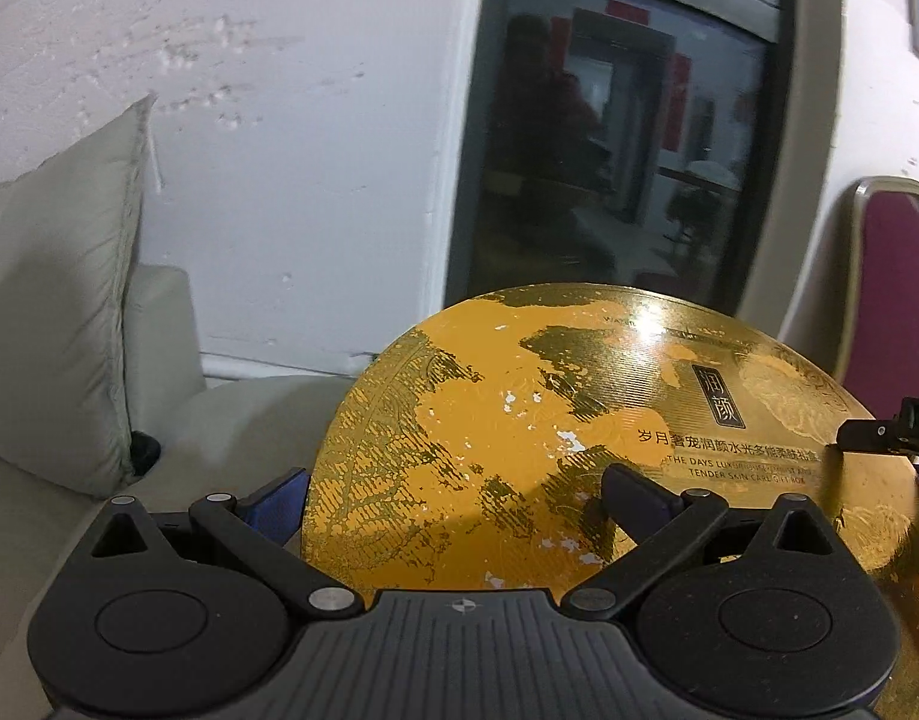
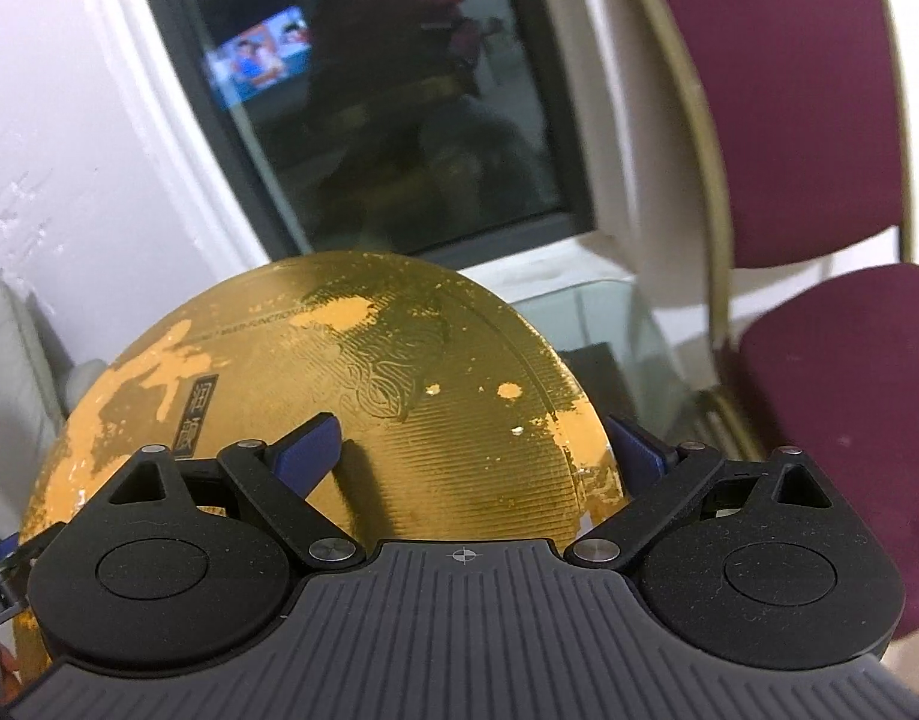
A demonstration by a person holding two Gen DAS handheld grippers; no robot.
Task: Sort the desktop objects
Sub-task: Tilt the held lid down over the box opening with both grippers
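I have the round gold gift box [image 1: 579, 438] lifted, tilted, in front of a dark window [image 1: 627, 132]; the glass table [image 2: 603, 312] shows beyond it. My worry: its worn, glossy lid could slide out if either grip slackens or the two pull unevenly. The left claw [image 1: 453, 495] pinches its near rim, one finger over the lid, the other beneath. The right claw [image 2: 471, 441] does the same at the opposite edge.

Left tongs [image 1: 459, 495]: matte black linkage arms, silver pivot pins, two round black hubs, ribbed grey housing bearing a small crosshair mark, blue finger pads. Right tongs [image 2: 474, 450]: same build, blue-faced fingers [image 2: 312, 450].
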